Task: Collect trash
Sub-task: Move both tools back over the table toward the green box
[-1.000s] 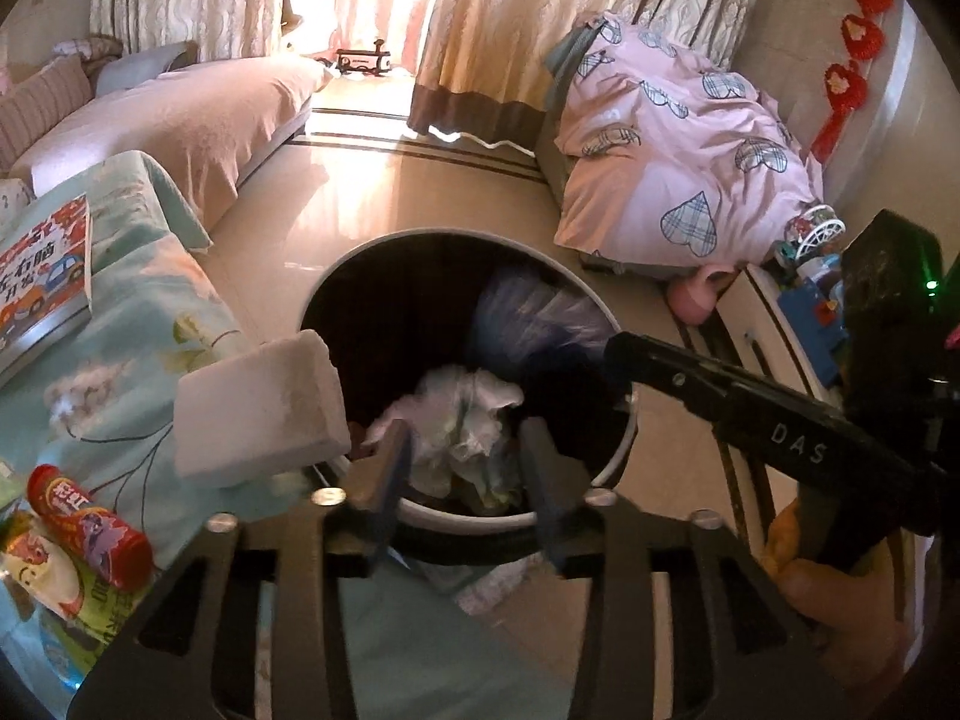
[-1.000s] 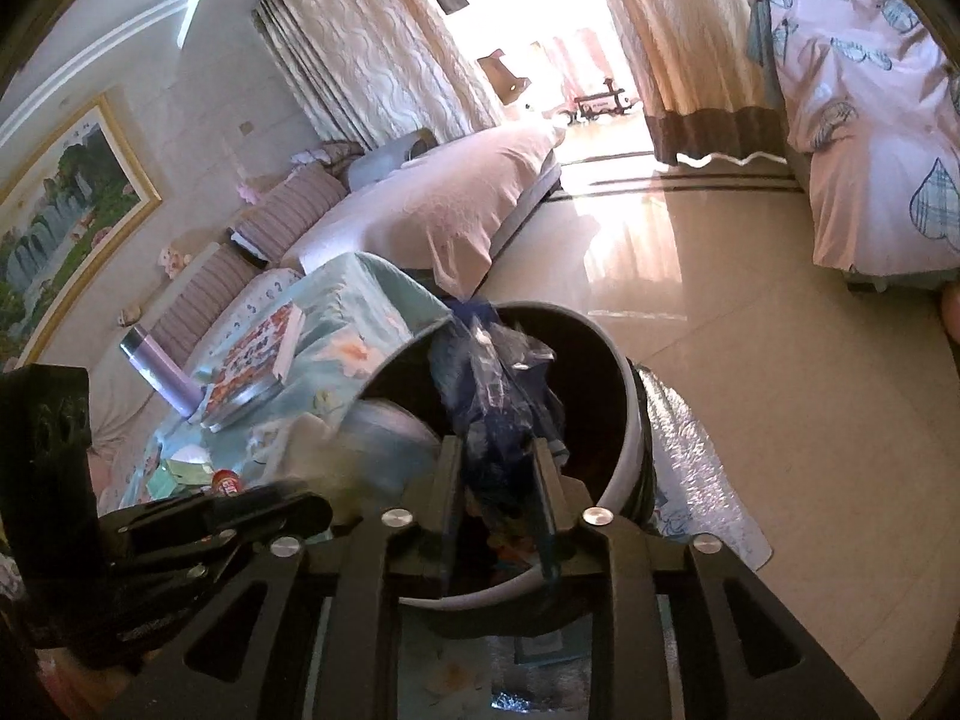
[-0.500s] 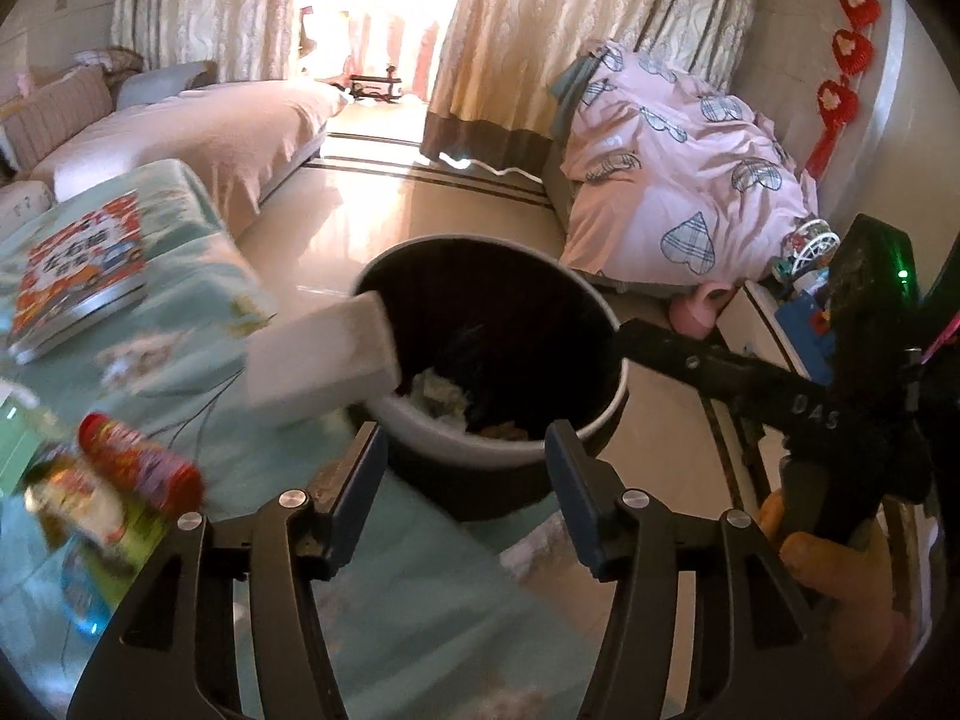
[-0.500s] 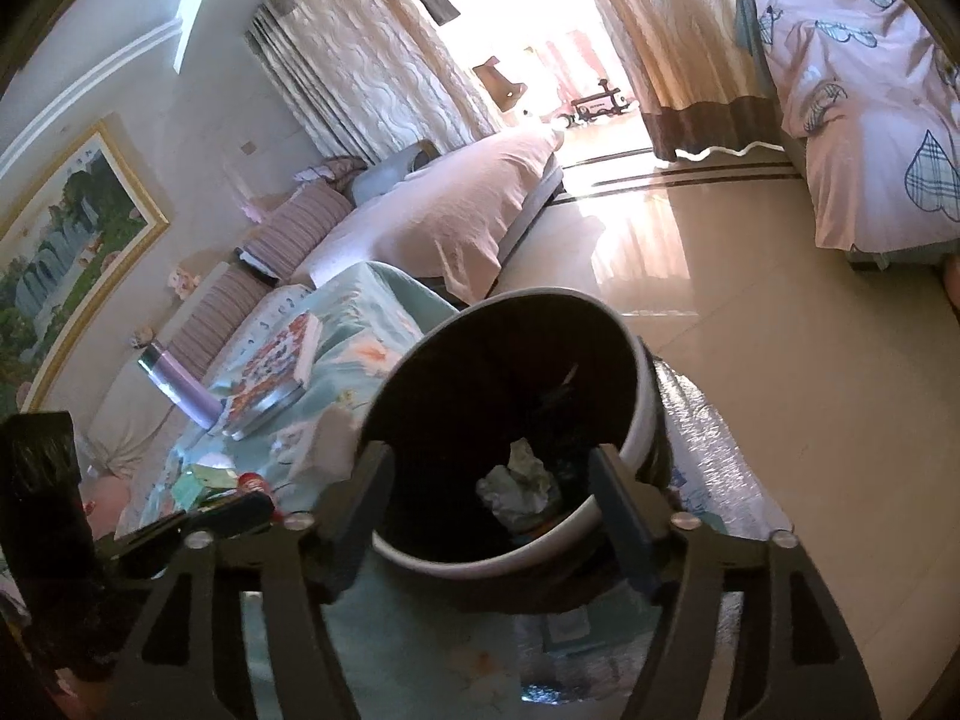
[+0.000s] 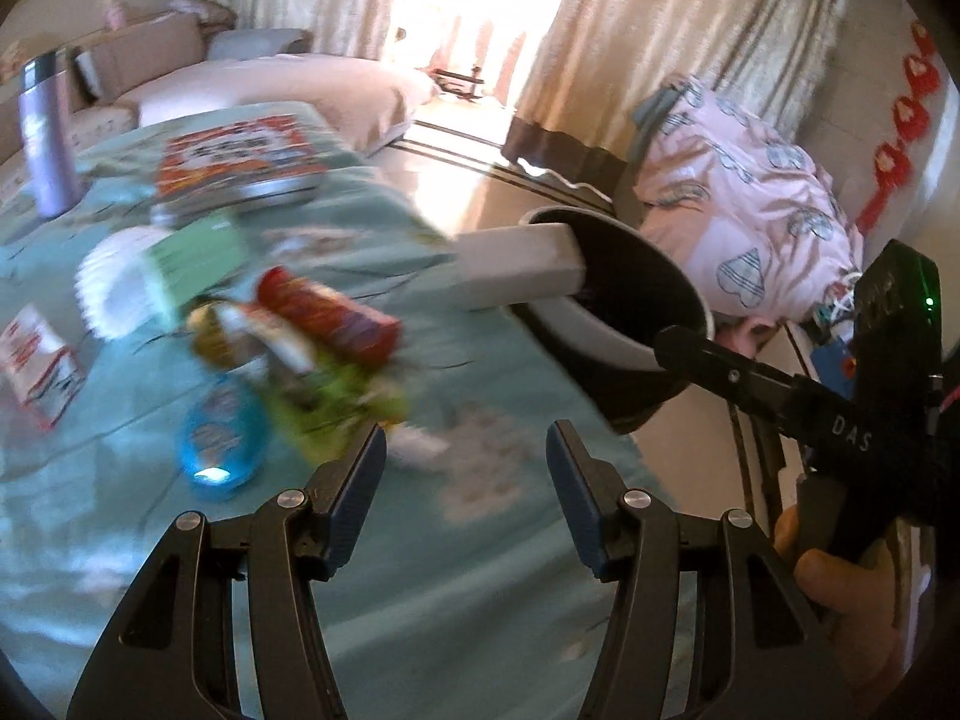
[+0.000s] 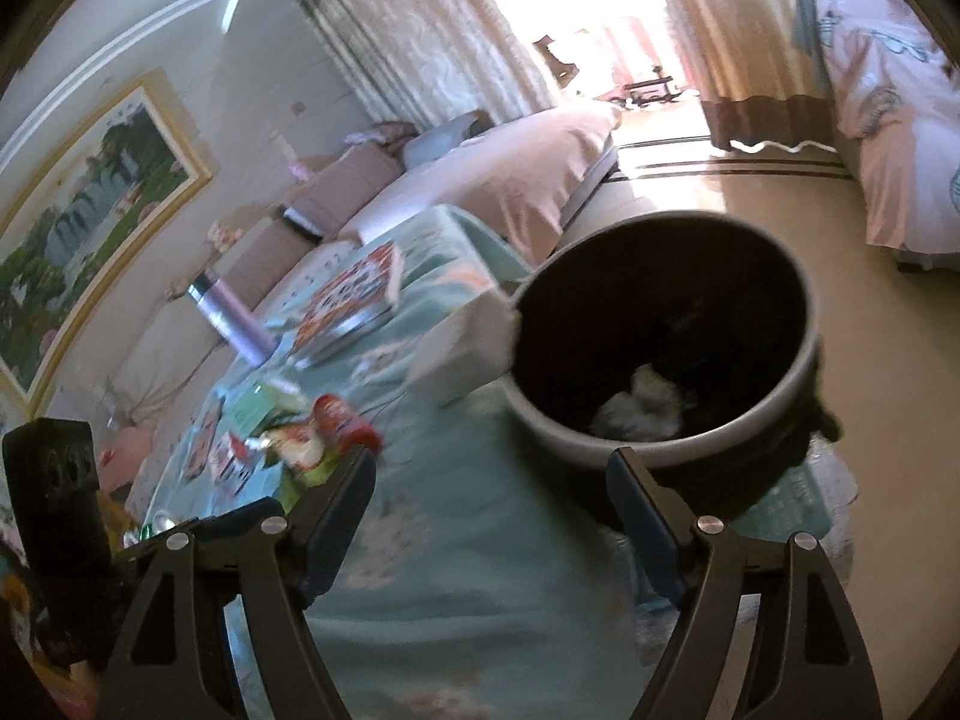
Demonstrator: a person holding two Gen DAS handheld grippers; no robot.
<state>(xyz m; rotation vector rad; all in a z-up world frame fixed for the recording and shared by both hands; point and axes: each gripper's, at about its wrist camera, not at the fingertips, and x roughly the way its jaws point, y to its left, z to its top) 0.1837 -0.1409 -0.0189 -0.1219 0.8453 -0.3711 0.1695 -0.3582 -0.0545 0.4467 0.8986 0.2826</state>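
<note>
A round trash bin (image 6: 750, 414) with a dark inside stands at the edge of the teal-covered table (image 6: 480, 570); crumpled white paper (image 6: 639, 399) lies in it. It also shows in the left wrist view (image 5: 624, 336). My right gripper (image 6: 492, 486) is open and empty, just before the bin. My left gripper (image 5: 465, 462) is open and empty over the table. Ahead of it lie a red snack tube (image 5: 327, 312), green and yellow wrappers (image 5: 336, 402) and a blue packet (image 5: 219, 438), all blurred.
A white box (image 5: 519, 264) sits beside the bin. A book (image 5: 240, 159), a purple bottle (image 5: 45, 132), a green box (image 5: 192, 258) and a small carton (image 5: 36, 366) are on the table. A sofa (image 6: 492, 180) and a pink-covered chair (image 5: 750, 216) stand beyond.
Both grippers opened and let their trash fall into the bin. The left gripper swung left from the bin to over the table; the right pulled back from the bin.
</note>
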